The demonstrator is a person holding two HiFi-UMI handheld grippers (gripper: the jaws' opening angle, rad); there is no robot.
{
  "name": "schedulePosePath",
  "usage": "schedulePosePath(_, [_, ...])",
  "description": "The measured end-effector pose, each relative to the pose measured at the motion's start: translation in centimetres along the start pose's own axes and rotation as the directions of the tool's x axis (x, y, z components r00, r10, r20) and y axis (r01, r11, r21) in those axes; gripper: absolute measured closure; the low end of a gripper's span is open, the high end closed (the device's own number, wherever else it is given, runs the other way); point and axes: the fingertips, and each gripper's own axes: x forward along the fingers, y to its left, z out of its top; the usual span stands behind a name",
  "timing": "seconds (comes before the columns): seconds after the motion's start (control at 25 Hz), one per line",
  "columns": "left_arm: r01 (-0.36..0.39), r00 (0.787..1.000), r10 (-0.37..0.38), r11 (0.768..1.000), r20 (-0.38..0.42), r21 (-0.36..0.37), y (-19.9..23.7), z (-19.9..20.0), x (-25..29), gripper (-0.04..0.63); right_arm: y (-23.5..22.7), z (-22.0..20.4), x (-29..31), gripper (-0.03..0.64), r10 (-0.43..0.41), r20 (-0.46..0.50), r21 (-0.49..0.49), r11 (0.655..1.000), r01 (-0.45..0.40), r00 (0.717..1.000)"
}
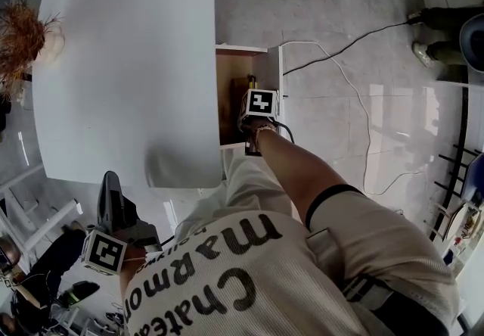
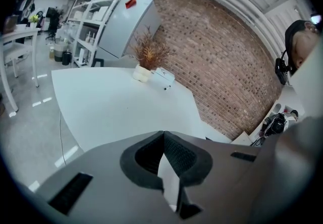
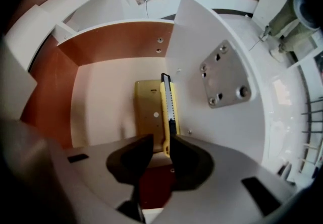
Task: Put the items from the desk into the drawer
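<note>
right tool (image 3: 161,140) held spread in drawer (image 3: 101,102), 1 yellow knife (image 3: 168,102) between jaws (gap seen) | left tool (image 2: 162,134) held pressed together, empty

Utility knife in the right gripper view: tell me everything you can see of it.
The utility knife is slim, with a yellow plastic-looking body, a grey ribbed strip along its top and a black far tip. It lies lengthwise in the open drawer, along the edge of a flat tan object. Its near end sits between the right tongs, close against one pad with a gap to the other, so it does not look clamped.
</note>
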Motion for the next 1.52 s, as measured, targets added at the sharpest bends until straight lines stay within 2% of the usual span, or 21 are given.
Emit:
schedulePosePath(0.2, [0.054, 0.999, -0.054, 0.998, 0.000, 0.016, 1.0, 0.2, -0.6, 0.594, 0.2, -0.9, -1.1, 0.512, 0.007, 0.027, 0.078, 0.997, -0.009, 1.000])
schedulePosePath(0.52, [0.194, 0.981, -0.194, 0.980, 0.010, 0.038, 2.5, 1.4, -4.4, 0.594, 2.0, -2.9, -7.5, 0.516, 0.018, 0.191, 0.070, 0.997, -0.032, 0.981])
schedulePosePath(0.72, [0.319, 0.945, -0.322, 0.946, 0.048, 0.064, 2.1, 3.8, -5.8, 0.594, 3.4, -1.8, -15.1, 0.548, 0.008, 0.371, 0.080, 0.996, -0.040, 0.929])
schedulePosePath(0.8, [0.341, 0.937, -0.345, 0.937, 0.048, 0.082, 2.3, 4.5, -7.1, 0.594, 4.3, -2.9, -17.8, 0.603, 0.028, 0.420, 0.122, 0.989, -0.087, 0.907])
schedulePosePath(0.96, [0.395, 0.916, -0.400, 0.913, 0.027, 0.101, 3.1, 5.3, -9.9, 0.594, 6.6, -5.7, -22.4, 0.614, 0.092, 0.504, 0.170, 0.964, -0.203, 0.859])
schedulePosePath(1.12, [0.466, 0.877, -0.478, 0.873, 0.059, 0.141, 3.1, 7.3, -12.5, 0.594, 9.5, -7.6, -26.6, 0.614, 0.186, 0.600, 0.202, 0.906, -0.373, 0.778])
schedulePosePath(1.24, [0.501, 0.851, -0.518, 0.851, 0.088, 0.156, 3.2, 8.5, -14.4, 0.594, 11.5, -9.1, -30.1, 0.614, 0.219, 0.678, 0.168, 0.883, -0.439, 0.702])
schedulePosePath(1.36, [0.532, 0.826, -0.552, 0.830, 0.113, 0.166, 3.0, 9.2, -16.3, 0.594, 13.7, -10.6, -34.5, 0.614, 0.233, 0.775, 0.078, 0.887, -0.455, 0.588])
schedulePosePath(1.48, [0.550, 0.809, -0.572, 0.818, 0.135, 0.168, 3.0, 9.8, -17.8, 0.594, 16.0, -12.1, -38.5, 0.614, 0.252, 0.863, -0.026, 0.888, -0.459, 0.438])
schedulePosePath(1.52, [0.554, 0.805, -0.576, 0.815, 0.140, 0.169, 3.1, 9.9, -18.3, 0.594, 16.7, -12.8, -39.3, 0.614, 0.259, 0.881, -0.055, 0.887, -0.459, 0.396])
